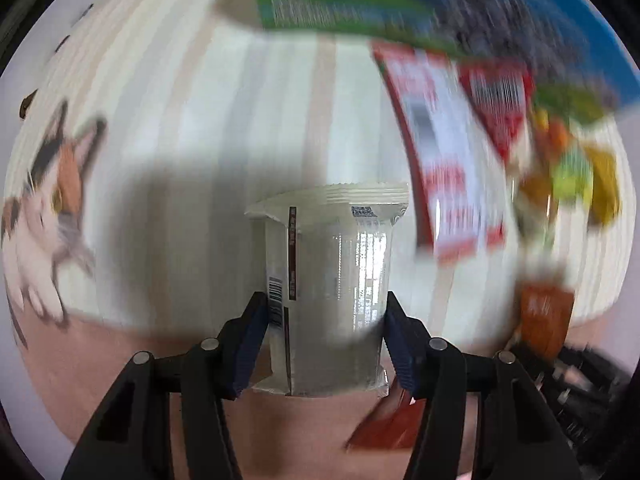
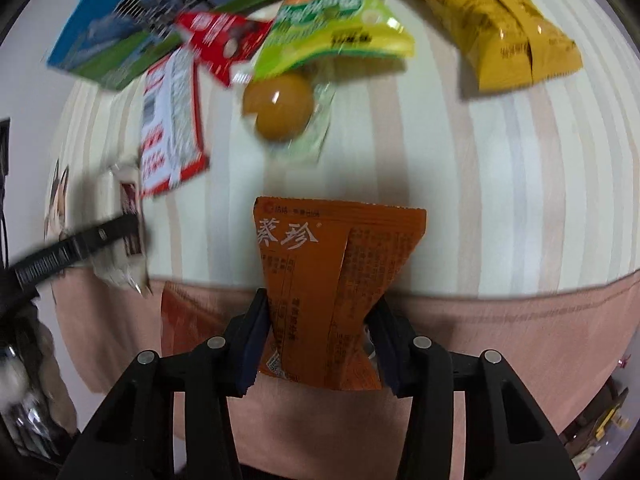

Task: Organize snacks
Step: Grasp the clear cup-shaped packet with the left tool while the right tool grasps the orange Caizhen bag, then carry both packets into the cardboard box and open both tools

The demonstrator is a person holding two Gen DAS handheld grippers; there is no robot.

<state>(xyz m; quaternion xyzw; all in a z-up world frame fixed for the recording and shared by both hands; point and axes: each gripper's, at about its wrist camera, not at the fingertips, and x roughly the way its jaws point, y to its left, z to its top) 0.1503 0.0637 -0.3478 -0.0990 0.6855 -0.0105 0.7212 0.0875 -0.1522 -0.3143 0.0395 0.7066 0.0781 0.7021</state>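
My left gripper [image 1: 326,312] is shut on a white plastic snack packet [image 1: 326,280] and holds it above the striped cloth [image 1: 200,140]. My right gripper [image 2: 320,316] is shut on an orange snack packet [image 2: 332,292], pinched at its middle, over the front edge of the cloth. The left gripper with its white packet also shows in the right wrist view [image 2: 120,232], at the left. A second orange packet [image 2: 184,320] lies on the pink surface [image 2: 500,340] just left of my right fingers.
On the striped cloth [image 2: 480,180] lie a red-and-white packet [image 2: 172,128], a red packet [image 2: 220,44], a green candy bag [image 2: 340,32], a brown egg-shaped snack [image 2: 280,104], a yellow packet [image 2: 500,28] and a blue-green box [image 2: 120,36]. A cat picture [image 1: 52,200] is at the left.
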